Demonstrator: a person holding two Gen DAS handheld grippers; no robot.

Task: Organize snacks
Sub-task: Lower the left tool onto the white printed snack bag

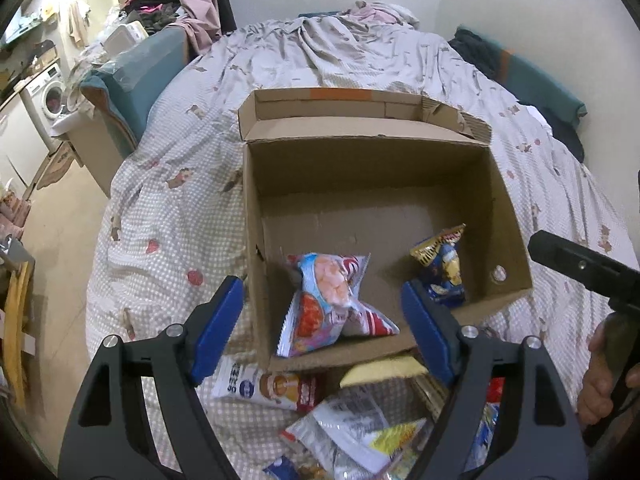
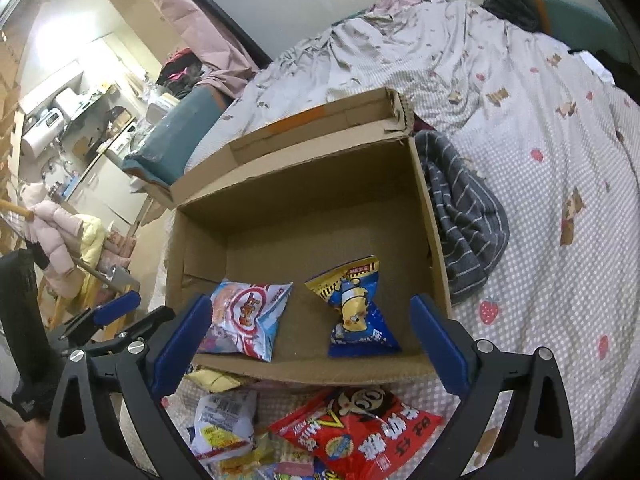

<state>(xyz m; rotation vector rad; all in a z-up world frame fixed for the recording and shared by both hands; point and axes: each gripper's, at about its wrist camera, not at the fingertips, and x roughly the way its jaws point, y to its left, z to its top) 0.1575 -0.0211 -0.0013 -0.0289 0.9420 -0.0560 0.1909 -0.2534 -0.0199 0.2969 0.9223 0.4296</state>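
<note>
An open cardboard box [image 1: 256, 280] [image 2: 304, 372] sits on the bed. Inside, near its front wall, lie a light-blue and pink snack bag [image 1: 332, 300] [image 2: 248, 320] and a blue bag with a yellow cartoon figure [image 1: 444, 268] [image 2: 360, 312]. My left gripper [image 1: 320, 284] hovers open above the light-blue bag, with nothing between its pads. My right gripper [image 2: 311, 300] stands wide open over the box's front edge, holding nothing. Its black body [image 1: 580, 268] shows at the right of the left wrist view, with a hand [image 1: 600, 380] behind it.
Loose snacks lie on the bedspread before the box: a red bag [image 2: 360, 428], a white bag [image 2: 224, 424] [image 1: 352, 432], a yellow packet [image 1: 380, 372]. A striped grey cloth [image 2: 468, 216] lies against the box's right wall. The bed's edge and the floor [image 1: 68, 240] are to the left.
</note>
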